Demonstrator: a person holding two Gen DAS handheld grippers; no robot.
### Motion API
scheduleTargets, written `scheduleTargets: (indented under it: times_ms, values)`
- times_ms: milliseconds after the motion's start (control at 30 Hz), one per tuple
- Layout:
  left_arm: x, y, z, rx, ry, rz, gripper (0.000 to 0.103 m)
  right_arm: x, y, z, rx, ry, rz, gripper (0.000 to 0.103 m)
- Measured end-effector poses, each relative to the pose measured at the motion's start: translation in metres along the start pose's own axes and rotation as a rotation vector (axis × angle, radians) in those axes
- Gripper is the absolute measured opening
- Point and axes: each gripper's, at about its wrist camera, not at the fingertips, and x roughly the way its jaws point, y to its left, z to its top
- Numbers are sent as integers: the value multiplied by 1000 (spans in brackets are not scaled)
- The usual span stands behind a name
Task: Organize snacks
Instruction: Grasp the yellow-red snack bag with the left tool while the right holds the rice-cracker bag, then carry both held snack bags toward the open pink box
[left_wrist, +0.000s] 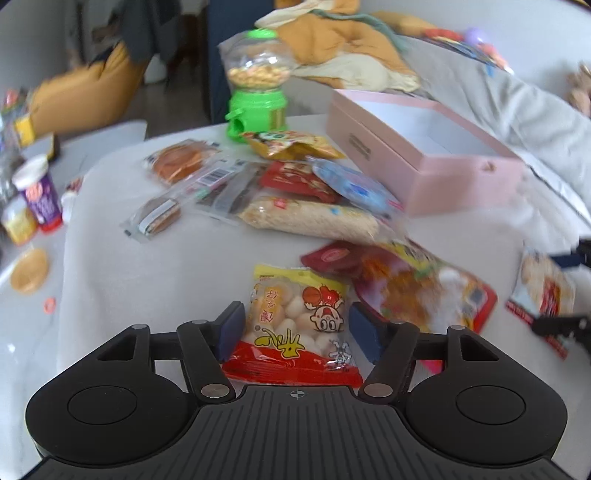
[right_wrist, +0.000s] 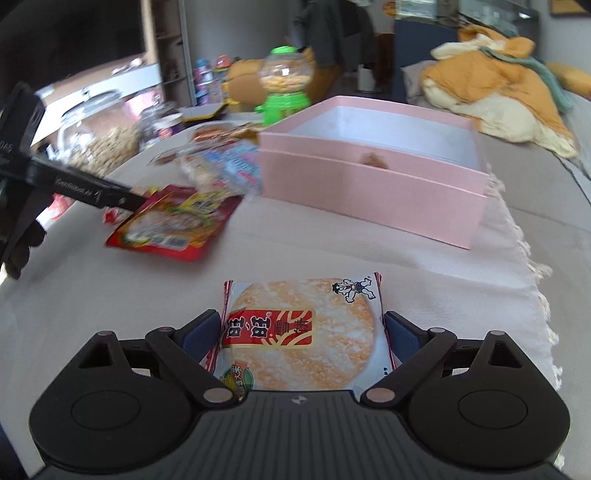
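My left gripper (left_wrist: 296, 328) has its pads against both sides of a yellow-and-red bag of small white balls (left_wrist: 295, 325), just above the white cloth. My right gripper (right_wrist: 301, 332) has its pads on both sides of a rice cracker packet (right_wrist: 301, 332), which also shows at the right edge of the left wrist view (left_wrist: 545, 288). An open pink box (right_wrist: 373, 184) with a white inside stands beyond it; it also shows in the left wrist view (left_wrist: 424, 155). A pile of snack packets (left_wrist: 280, 192) lies in the middle of the table.
A green gumball dispenser (left_wrist: 256, 85) stands behind the pile. A large red snack bag (left_wrist: 417, 291) lies between my grippers. A purple cup (left_wrist: 40, 195) and small jars stand at the left. An orange and cream blanket (right_wrist: 495, 81) lies on the sofa behind. The cloth's fringed edge (right_wrist: 532, 266) is on the right.
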Motion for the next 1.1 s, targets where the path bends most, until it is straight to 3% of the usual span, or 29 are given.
scheduleTargets:
  times_ms: [200,367,400,433,467,533,667,833,1000,1100]
  values:
    - [-21,-23,-16,-1,17,14,62,-9,3,-5,-61,22,-14,93]
    - [-50,-45,-28,6,-20,-8,50,-29,0,-7,-60,-22,-97,79]
    - [-55,-49,-29,16,-32,-5,45,-33,-1,-6,-61,-30,-102,79]
    - [-60,-52,-29,22,-42,-4,32,-38,-3,-5,-59,-40,-106,79]
    - [-64,-53,-28,19,-50,-1,25,-41,-4,-3,-57,-50,-111,79]
    - [-75,-53,-24,-1,-74,-5,21,-47,-5,2,-61,-72,-123,79]
    - [-92,-50,-15,-11,-114,-3,20,-63,-14,13,-24,-148,-133,79]
    - [-81,-51,-26,-15,-62,10,21,-66,-21,16,-14,-161,-84,80]
    - [-61,-89,-42,165,-7,96,25,-45,-20,5,63,-85,17,80]
    - [-51,-113,-47,287,13,124,38,-40,-19,0,100,-74,7,80]
